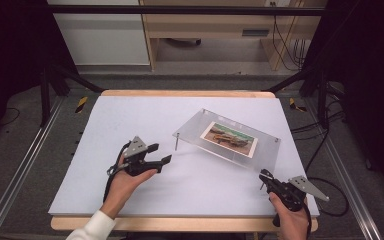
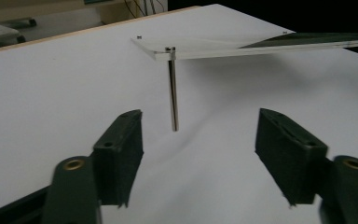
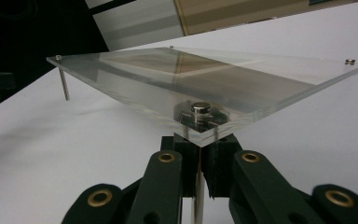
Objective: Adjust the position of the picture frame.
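A clear acrylic photo frame [image 1: 195, 127] with a picture [image 1: 230, 139] in it is held tilted above the white table. Thin metal pins stick down from its corners. My right gripper [image 1: 264, 176] is at the frame's near right corner. In the right gripper view its jaws [image 3: 199, 158] are shut on the pin [image 3: 198, 191] under that corner, just below a small round cap [image 3: 200, 108]. My left gripper [image 1: 162, 153] is open beside the frame's left corner. In the left gripper view it [image 2: 198, 149] faces the pin [image 2: 173, 93] hanging from the plate [image 2: 205, 46], with nothing between its jaws.
The white table top [image 1: 130, 115] has a wooden rim at its far and near edges. Metal rails run along both sides on the floor. Wooden shelving [image 1: 205, 30] and cables stand beyond the far edge.
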`<state>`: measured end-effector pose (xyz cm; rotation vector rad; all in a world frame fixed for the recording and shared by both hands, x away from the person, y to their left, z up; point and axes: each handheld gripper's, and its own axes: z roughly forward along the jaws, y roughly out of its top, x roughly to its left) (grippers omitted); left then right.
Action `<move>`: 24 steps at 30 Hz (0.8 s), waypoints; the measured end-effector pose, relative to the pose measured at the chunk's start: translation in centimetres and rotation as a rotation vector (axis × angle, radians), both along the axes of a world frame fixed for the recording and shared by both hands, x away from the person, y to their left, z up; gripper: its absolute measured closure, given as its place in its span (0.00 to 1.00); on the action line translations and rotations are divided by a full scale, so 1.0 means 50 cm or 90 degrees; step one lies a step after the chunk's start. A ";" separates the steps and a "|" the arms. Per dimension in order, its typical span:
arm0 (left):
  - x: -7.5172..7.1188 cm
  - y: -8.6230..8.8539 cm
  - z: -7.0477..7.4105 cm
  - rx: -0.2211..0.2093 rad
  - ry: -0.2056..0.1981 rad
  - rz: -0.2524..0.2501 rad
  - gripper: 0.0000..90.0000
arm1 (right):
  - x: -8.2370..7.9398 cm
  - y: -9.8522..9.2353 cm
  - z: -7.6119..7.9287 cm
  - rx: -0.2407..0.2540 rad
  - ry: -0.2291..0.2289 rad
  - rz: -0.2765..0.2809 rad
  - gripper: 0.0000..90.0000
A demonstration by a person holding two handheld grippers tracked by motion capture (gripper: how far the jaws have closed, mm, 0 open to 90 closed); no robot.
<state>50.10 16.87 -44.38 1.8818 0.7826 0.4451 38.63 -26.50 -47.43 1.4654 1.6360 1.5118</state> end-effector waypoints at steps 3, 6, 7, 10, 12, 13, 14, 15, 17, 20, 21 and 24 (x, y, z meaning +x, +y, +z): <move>0.050 -0.027 -0.015 -0.004 0.025 0.006 0.50 | 0.000 0.001 0.002 0.003 0.001 0.003 0.94; 0.066 -0.033 -0.019 0.007 0.028 0.012 0.55 | 0.000 0.000 0.002 0.004 0.001 0.006 0.94; 0.074 -0.037 -0.023 0.014 0.025 0.014 0.56 | 0.000 0.000 0.001 0.003 0.002 0.005 0.94; 0.090 -0.048 -0.031 0.026 0.019 0.025 0.63 | 0.001 -0.001 0.001 0.005 0.003 0.006 0.94; 0.093 -0.051 -0.031 0.027 0.019 0.028 0.71 | 0.000 -0.001 0.001 0.005 0.003 0.006 0.94; 0.097 -0.057 -0.030 0.019 0.013 0.023 0.73 | 0.000 0.000 0.001 0.005 0.004 0.004 0.94; 0.097 -0.057 -0.030 0.019 0.013 0.023 0.75 | 0.000 0.000 0.001 0.005 0.004 0.004 0.94; 0.100 -0.063 -0.029 0.005 0.014 0.014 0.77 | 0.000 0.000 0.002 0.008 0.005 0.004 0.94; 0.104 -0.070 -0.027 -0.007 0.016 0.007 0.80 | 0.000 0.001 0.001 0.008 0.006 0.004 0.94; 0.107 -0.074 -0.025 -0.014 0.017 0.011 0.84 | -0.002 0.002 0.001 0.006 0.008 0.005 0.94; 0.111 -0.073 -0.025 -0.037 0.024 0.020 0.85 | -0.002 0.002 0.001 0.006 0.010 0.005 0.94; 0.114 -0.071 -0.024 -0.045 0.026 0.023 0.91 | -0.001 0.002 0.001 0.009 0.007 0.006 0.94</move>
